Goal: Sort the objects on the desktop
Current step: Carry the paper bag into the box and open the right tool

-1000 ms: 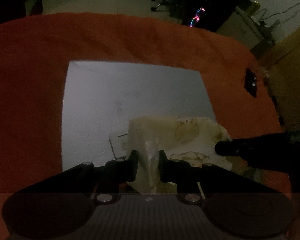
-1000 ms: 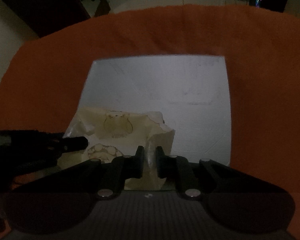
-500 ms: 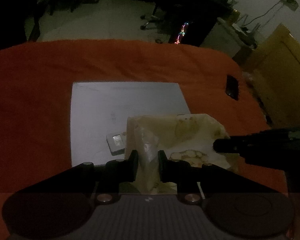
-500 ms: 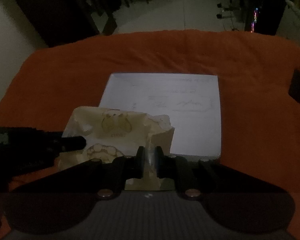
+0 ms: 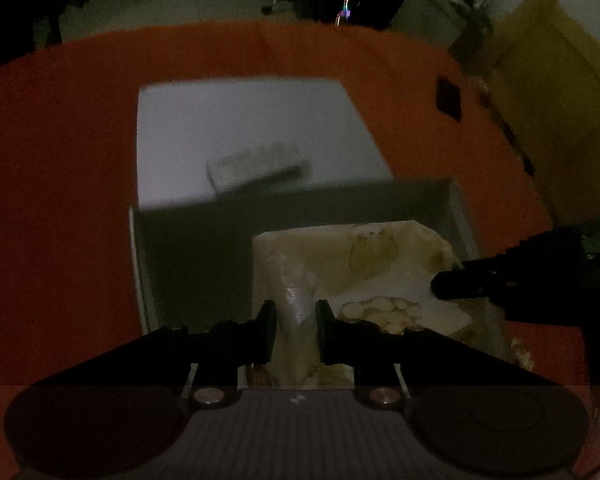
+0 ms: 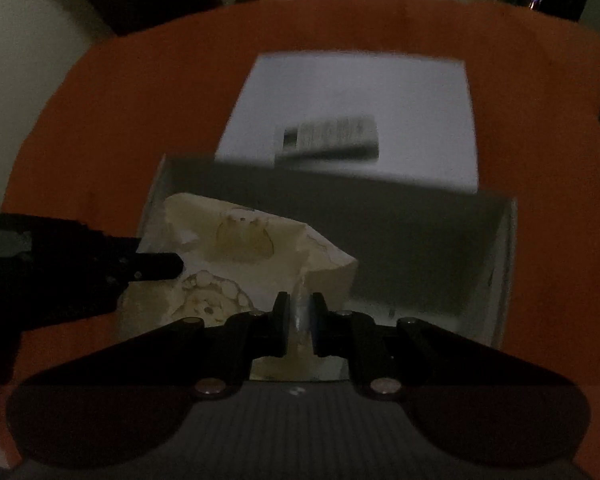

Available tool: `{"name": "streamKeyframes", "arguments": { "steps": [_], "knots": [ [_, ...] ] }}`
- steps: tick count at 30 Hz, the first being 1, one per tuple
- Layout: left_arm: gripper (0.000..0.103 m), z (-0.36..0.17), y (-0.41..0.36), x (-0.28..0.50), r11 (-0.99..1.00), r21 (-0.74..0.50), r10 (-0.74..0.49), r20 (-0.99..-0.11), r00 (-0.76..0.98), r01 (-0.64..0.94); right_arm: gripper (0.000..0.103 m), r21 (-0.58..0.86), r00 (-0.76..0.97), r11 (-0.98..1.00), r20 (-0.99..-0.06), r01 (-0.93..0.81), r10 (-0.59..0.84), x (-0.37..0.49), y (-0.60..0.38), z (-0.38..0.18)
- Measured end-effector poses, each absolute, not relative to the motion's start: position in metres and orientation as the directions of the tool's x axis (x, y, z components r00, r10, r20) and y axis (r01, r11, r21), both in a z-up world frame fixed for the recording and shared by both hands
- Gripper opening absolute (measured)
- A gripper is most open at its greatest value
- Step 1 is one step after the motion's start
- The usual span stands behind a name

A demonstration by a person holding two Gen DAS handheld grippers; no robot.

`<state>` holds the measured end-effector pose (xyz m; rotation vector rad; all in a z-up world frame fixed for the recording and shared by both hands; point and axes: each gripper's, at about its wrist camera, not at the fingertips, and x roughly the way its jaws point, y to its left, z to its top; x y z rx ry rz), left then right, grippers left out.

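Observation:
Both grippers hold a cream plastic bag (image 5: 364, 264) printed with brown drawings, stretched between them above a white sheet (image 5: 240, 128) on the orange cloth. My left gripper (image 5: 296, 330) is shut on the bag's left edge. My right gripper (image 6: 300, 322) is shut on the bag's (image 6: 240, 248) right edge. Each gripper shows in the other's view as a dark arm: the right one (image 5: 500, 276), the left one (image 6: 100, 268). A small white calculator-like device (image 6: 328, 136) lies on the sheet (image 6: 360, 92), blurred. It also shows in the left wrist view (image 5: 256, 164).
An orange cloth (image 5: 60, 200) covers the table. A grey-walled box or raised sheet (image 6: 420, 248) casts shade under the bag. A small black object (image 5: 449, 100) lies at the cloth's right side. A yellow cabinet (image 5: 556, 80) stands beyond the table. The room is dim.
Both grippers have lifted the bag up and back. The small white device that lay under the bag is now uncovered farther out on the sheet. A shaded grey area now shows below the bag.

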<state>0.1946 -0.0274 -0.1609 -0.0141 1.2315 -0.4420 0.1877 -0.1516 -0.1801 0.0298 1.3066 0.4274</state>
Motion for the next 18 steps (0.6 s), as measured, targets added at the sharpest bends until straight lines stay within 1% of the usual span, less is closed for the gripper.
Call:
{"name": "streamKeyframes", "arguments": {
  "steps": [3,7,11,18],
  "knots": [
    [0.017,-0.179,-0.033,0.176,0.903,-0.237,-0.325,-0.922,0.209,0.357,0.012,0.26,0.131,0.927,-0.944,-0.271,0.303,0.175,-0.15,-0.204],
    [0.017,-0.205,-0.036,0.161,0.903,-0.23,-0.304,-0.939,0.16,0.363,0.012,0.244,0.083,0.928,-0.957,-0.281,0.276,0.158,-0.146,-0.226],
    [0.017,-0.224,-0.037,0.152,0.905,-0.213,-0.277,-0.952,0.128,0.369,0.012,0.237,0.057,0.927,-0.963,-0.292,0.264,0.151,-0.143,-0.241],
    [0.017,-0.236,-0.042,0.148,0.908,-0.181,-0.244,-0.961,0.127,0.378,0.012,0.21,0.047,0.928,-0.971,-0.309,0.236,0.142,-0.137,-0.251]
  ]
}}
